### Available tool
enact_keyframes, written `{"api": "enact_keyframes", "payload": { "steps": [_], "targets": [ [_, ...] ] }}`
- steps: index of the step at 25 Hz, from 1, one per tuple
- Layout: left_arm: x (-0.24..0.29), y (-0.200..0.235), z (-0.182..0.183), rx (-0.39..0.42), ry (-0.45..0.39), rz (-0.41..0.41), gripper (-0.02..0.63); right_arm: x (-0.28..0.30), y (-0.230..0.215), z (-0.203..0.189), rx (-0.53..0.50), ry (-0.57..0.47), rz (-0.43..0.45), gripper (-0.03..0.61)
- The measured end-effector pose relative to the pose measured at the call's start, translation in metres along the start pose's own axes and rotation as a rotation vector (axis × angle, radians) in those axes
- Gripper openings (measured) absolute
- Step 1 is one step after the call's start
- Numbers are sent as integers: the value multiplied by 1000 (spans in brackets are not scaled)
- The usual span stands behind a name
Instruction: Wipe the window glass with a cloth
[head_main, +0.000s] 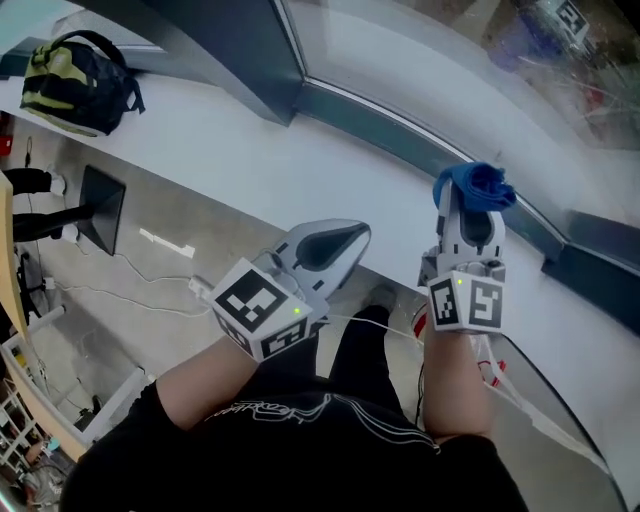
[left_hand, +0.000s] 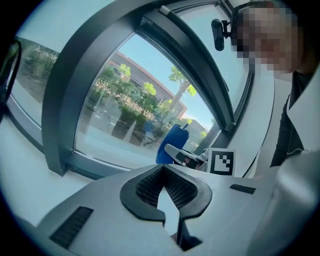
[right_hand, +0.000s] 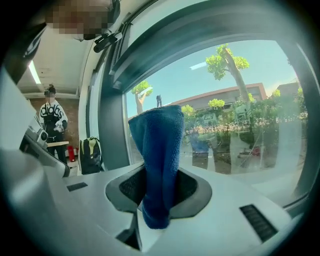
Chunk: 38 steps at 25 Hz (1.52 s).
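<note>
- Window glass (head_main: 450, 60) curves across the far side, with trees and a building outside. It is the surface to be wiped, and both grippers point toward it.
- White sill (head_main: 240, 150) runs under the glass, so the person has to reach over it from the floor.
- Dark frame post (head_main: 250, 50) divides the panes. The wiping judged to come belongs to the pane on its right.
- Backpack (head_main: 75, 80) sits at the sill's far left end, well apart from the work.
- Left gripper (head_main: 335, 245) hangs low over the sill's near edge. Its pads are drawn together with nothing between them, so it looks idle and out of the way.
- Right gripper (head_main: 470, 205) is held farther forward, near the lower window frame. Its jaws are clamped on the cloth, probably so the cloth meets the glass first.
- Blue cloth (right_hand: 159, 150) stands bunched and upright from the right gripper's pads, with a short tail below them. Whether it touches the glass cannot be told.
</note>
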<state>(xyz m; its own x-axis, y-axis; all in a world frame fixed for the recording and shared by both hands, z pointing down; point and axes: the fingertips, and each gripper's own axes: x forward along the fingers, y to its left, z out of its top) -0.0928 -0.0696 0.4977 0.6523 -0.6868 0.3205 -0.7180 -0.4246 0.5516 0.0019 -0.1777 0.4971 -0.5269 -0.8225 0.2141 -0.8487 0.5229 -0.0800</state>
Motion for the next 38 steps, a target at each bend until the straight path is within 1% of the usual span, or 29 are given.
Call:
{"api": "enact_keyframes", "payload": {
  "steps": [9, 12, 17, 20, 24, 26, 30, 38],
  "targets": [
    [-82, 106, 9, -58, -32, 115, 5, 100, 117, -25, -12, 26, 121, 92],
    [-97, 124, 7, -75, -41, 143, 5, 122, 135, -32, -6, 20, 133, 93],
    [-122, 148, 10, -88, -42, 167, 5, 166, 164, -44, -15, 30, 149, 92],
    [-131, 158, 9, -88, -37, 175, 5, 193, 169, -50, -36, 40, 138, 94],
    [-140, 167, 2, -114, -39, 180, 5, 222, 172, -51, -10, 49, 117, 93],
    [-140, 169, -2, -124, -37, 172, 5, 233, 175, -50, -20, 48, 117, 94],
    [-143, 171, -5, -133, -34, 160, 5, 249, 179, -53, -49, 55, 105, 92],
    [-147, 180, -5, -138, -35, 173, 5, 264, 175, -60, -48, 58, 79, 93]
  ]
}}
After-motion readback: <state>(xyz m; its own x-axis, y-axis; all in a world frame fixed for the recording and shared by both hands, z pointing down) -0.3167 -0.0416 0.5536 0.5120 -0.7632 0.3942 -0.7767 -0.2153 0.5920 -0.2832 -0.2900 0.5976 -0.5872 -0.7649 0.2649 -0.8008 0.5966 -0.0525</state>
